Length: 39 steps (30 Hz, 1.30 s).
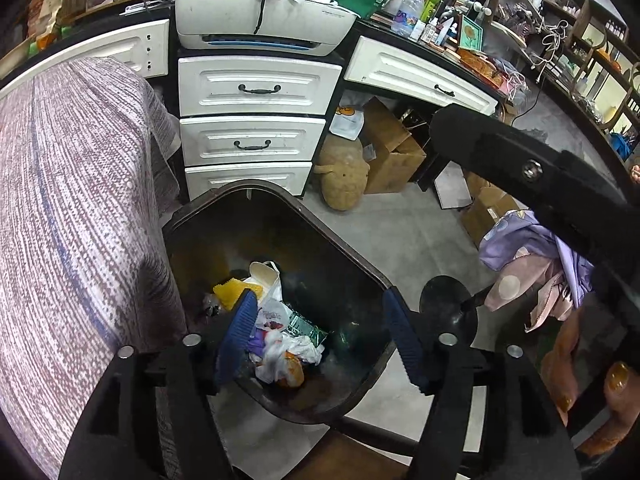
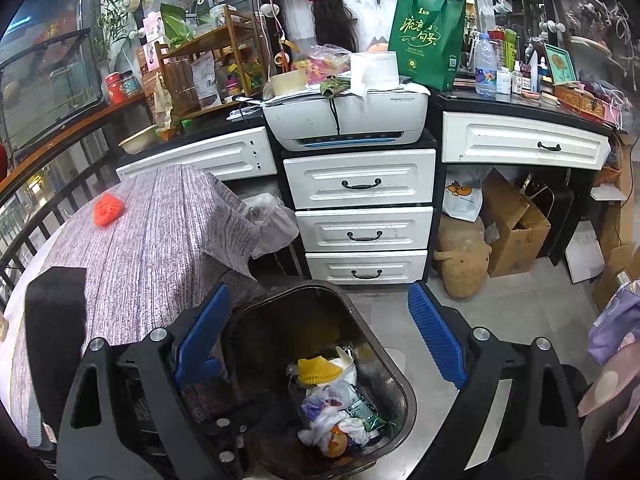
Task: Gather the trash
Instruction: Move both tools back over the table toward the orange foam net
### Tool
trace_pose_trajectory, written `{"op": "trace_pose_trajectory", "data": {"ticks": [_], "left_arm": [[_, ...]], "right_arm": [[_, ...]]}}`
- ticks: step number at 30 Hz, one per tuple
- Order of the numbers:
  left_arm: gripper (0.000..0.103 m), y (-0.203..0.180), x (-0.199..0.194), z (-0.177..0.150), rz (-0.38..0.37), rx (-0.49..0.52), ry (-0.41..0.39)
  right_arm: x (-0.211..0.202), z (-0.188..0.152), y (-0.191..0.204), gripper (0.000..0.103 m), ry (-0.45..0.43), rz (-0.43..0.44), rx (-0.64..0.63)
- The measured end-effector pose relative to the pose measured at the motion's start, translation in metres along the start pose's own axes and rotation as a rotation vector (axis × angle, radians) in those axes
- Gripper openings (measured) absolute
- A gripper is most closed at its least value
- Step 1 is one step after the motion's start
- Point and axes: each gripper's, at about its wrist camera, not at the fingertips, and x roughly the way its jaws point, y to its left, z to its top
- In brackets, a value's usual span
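Note:
A dark brown trash bin (image 1: 344, 240) stands on the floor beside the cloth-covered table (image 1: 72, 220). In it lie a yellow foam net (image 1: 230, 294), a green packet (image 1: 306, 326) and crumpled white plastic bags (image 1: 296, 348). My left gripper (image 1: 320, 320) hangs open right over the bin, and its blue pads (image 1: 240, 332) hold nothing. My right gripper (image 2: 318, 300) is also open and empty, above the bin (image 2: 372, 332) and its trash (image 2: 328, 420). An orange net piece (image 2: 109, 209) lies on the table (image 2: 152, 248).
White drawers (image 2: 362, 184) with a printer (image 2: 344, 120) on top stand just behind the bin. Cardboard boxes (image 2: 516, 228) and a tan plush toy (image 2: 460, 260) sit under the desk. Purple and pink cloth (image 1: 528, 264) hangs at the right, near a hand (image 1: 616, 384).

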Motion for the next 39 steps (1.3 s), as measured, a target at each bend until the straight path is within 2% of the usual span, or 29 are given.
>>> {"op": "trace_pose_trajectory", "data": {"ticks": [3, 7, 12, 17, 23, 30, 39], "left_arm": [[0.066, -0.001, -0.005, -0.005, -0.005, 0.005, 0.007], [0.074, -0.007, -0.018, -0.007, -0.02, 0.013, -0.034], [0.079, -0.007, -0.037, -0.009, 0.023, 0.039, -0.095], [0.085, 0.01, -0.054, -0.011, 0.047, 0.001, -0.136], [0.086, 0.04, -0.071, -0.013, 0.086, -0.056, -0.146], [0.087, 0.068, -0.089, -0.021, 0.151, -0.077, -0.159], [0.091, 0.109, -0.125, -0.033, 0.253, -0.123, -0.205]], "right_arm": [[-0.001, 0.001, -0.002, 0.089, -0.005, -0.006, 0.006], [-0.006, 0.003, -0.007, 0.091, -0.03, -0.011, 0.026], [-0.007, 0.002, -0.009, 0.094, -0.042, -0.018, 0.033], [-0.001, 0.001, -0.004, 0.094, -0.013, 0.003, 0.015], [0.005, 0.001, 0.014, 0.094, 0.023, 0.043, -0.035], [0.013, -0.001, 0.038, 0.094, 0.074, 0.098, -0.079], [0.033, 0.002, 0.089, 0.094, 0.137, 0.205, -0.159]]}}
